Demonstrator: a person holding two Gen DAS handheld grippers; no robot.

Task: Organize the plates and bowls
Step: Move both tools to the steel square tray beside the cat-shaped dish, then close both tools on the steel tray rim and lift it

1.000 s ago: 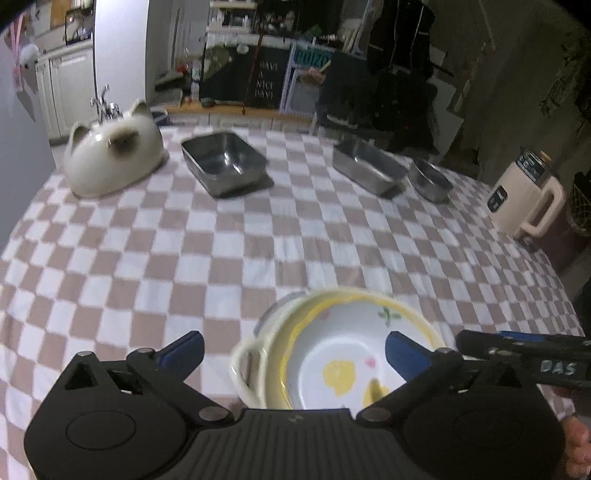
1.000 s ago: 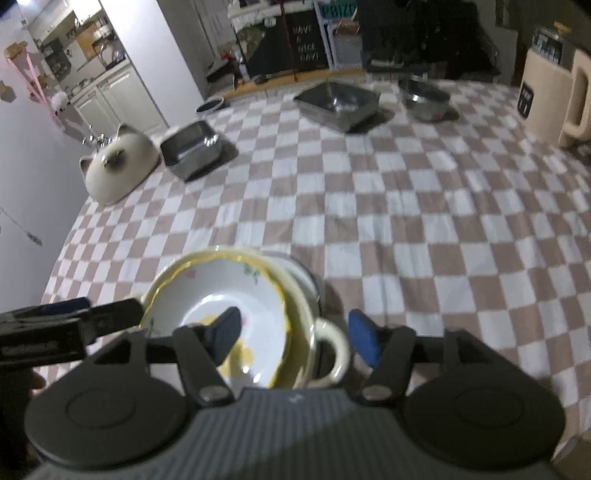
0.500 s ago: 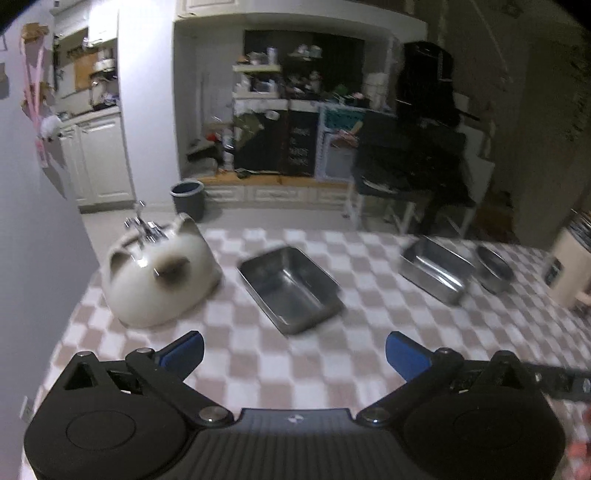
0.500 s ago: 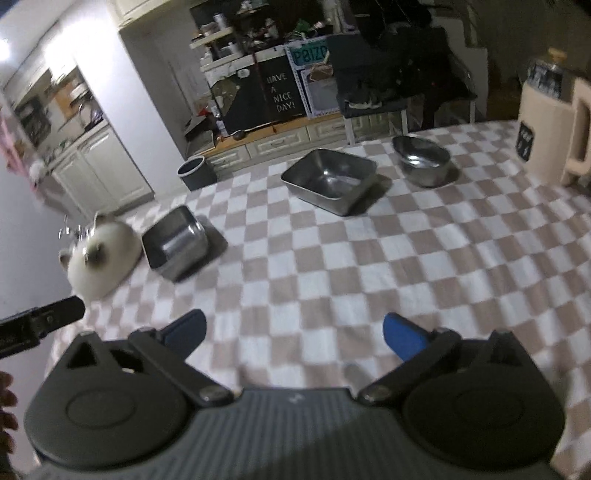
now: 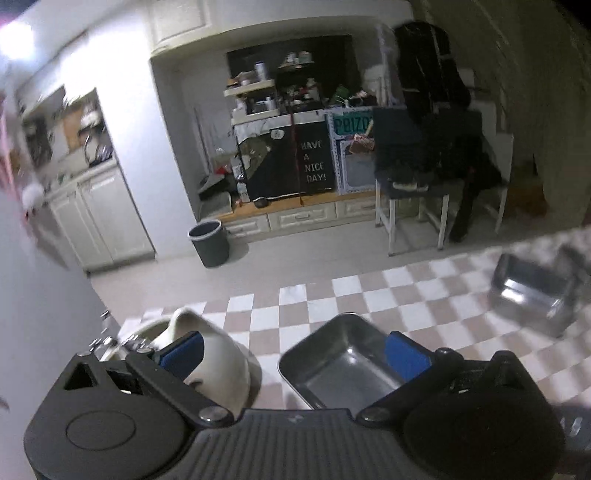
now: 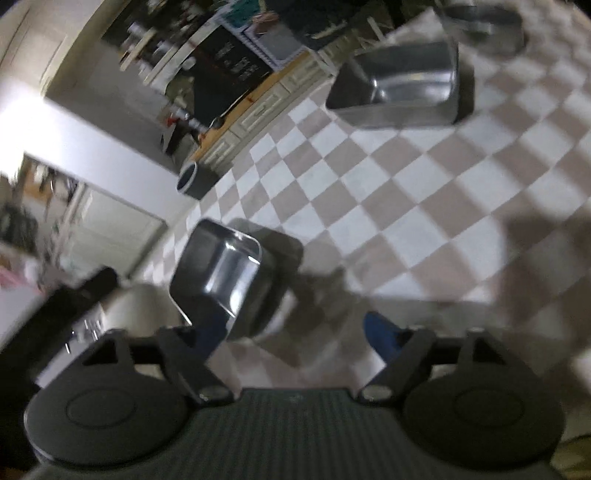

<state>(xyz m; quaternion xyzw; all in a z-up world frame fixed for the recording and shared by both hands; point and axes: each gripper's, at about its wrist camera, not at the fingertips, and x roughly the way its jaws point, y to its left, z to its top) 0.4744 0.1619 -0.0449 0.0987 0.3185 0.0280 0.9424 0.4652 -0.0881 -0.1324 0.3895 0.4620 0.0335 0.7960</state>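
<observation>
On the checkered worktop [image 5: 325,302], both empty, spread hand-held grippers [image 5: 295,350] [image 6: 291,332] near the steel tray [image 5: 343,362] at 12 o'clock, risking knocking it.

Near tray [image 5: 343,365]: on tablecloth [image 5: 325,299], just right of cat-shaped pot [image 5: 218,354]
Far tray [image 5: 532,291]: right of near tray, well apart
Round bowl [image 6: 480,22]: behind far tray
Bin [image 5: 209,243]: on floor past the table edge
Sign [image 5: 314,162]: behind bin, to its right
</observation>
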